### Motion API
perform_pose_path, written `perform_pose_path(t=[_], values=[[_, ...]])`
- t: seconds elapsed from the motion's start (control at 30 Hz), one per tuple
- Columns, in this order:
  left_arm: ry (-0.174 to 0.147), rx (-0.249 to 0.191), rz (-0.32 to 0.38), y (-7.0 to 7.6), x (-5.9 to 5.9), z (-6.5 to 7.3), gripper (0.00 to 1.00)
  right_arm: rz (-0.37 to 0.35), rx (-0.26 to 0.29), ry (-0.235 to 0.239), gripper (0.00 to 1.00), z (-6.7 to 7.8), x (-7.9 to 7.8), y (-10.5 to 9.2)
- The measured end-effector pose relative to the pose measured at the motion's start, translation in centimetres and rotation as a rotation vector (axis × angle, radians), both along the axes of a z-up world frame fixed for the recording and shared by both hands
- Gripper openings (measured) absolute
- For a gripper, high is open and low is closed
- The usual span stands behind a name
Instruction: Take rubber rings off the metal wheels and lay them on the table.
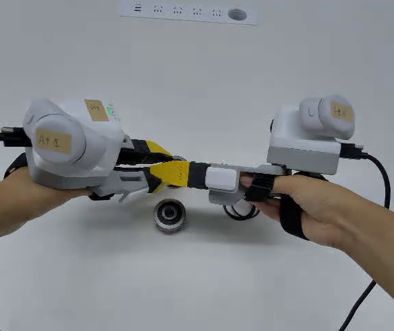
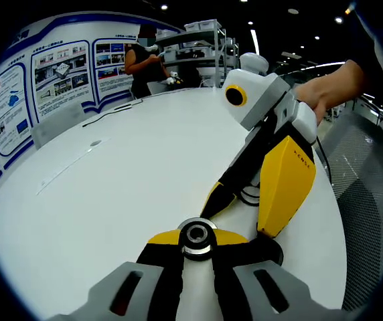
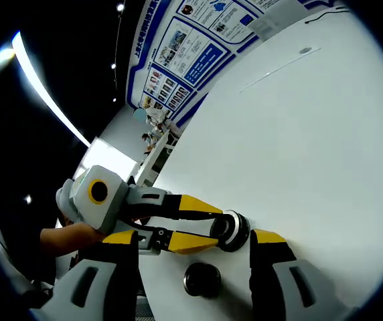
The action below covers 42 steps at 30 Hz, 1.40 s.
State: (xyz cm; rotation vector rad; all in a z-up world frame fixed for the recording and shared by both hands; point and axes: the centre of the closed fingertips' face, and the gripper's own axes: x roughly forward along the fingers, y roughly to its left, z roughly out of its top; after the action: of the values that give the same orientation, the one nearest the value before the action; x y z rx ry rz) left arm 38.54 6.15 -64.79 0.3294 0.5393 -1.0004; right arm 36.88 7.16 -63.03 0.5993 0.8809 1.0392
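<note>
Your left gripper (image 2: 198, 250) is clamped on metal wheel (image 2: 197, 234), held above table (image 1: 197, 89). Your right gripper (image 3: 198, 244) has jaws apart, straddling it. Its ring seemingly not yet off. Loose rubber ring (image 1: 242, 210) apparently already on table. Second wheel (image 1: 169, 215) remains.

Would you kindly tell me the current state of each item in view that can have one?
left tongs, shut on the held wheel.
right tongs, open, one jaw on either side of the held wheel.
held wheel, clamped; ring on or off, cannot tell.
second wheel, resting on the table, dark ring apparently on it.
loose rubber ring, off, lying on the table.
</note>
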Motion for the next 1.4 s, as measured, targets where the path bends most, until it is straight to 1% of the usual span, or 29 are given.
perform_pose_path(t=[0.5,0.53,0.57,0.6,0.8,1.0,1.23,1.3,1.4], values=[[0.011,-0.004,0.002,-0.1,-0.2,-0.1,0.16,-0.004,0.016,0.008,0.68,0.1,-0.1,0.2],[0.007,-0.001,0.008,0.0,0.0,-0.1,0.14,-0.005,0.018,0.010,0.68,0.1,-0.1,0.2],[-0.002,0.001,0.002,-0.1,0.0,-0.1,0.14,-0.008,0.022,0.013,0.67,0.1,-0.1,0.2],[0.005,0.001,0.004,-0.1,0.0,-0.2,0.14,-0.012,0.026,0.019,0.67,0.1,-0.1,0.2],[0.004,0.003,0.002,-0.1,-0.1,-0.2,0.14,-0.019,0.038,0.026,0.66,0.3,-0.1,0.2],[0.001,0.004,-0.001,-0.1,-0.2,-0.2,0.14,-0.052,0.071,0.053,0.66,0.6,0.0,-0.1],[0.001,0.010,-0.006,-0.1,-0.2,-0.2,0.14,-0.068,0.085,0.056,0.63,1.0,0.1,-0.4],[-0.001,0.012,-0.007,-0.1,-0.2,-0.2,0.14,-0.067,0.085,0.057,0.62,1.1,0.1,-0.3],[-0.001,0.015,-0.008,0.0,-0.3,-0.2,0.13,-0.068,0.069,0.057,0.59,0.8,0.2,-0.4]])
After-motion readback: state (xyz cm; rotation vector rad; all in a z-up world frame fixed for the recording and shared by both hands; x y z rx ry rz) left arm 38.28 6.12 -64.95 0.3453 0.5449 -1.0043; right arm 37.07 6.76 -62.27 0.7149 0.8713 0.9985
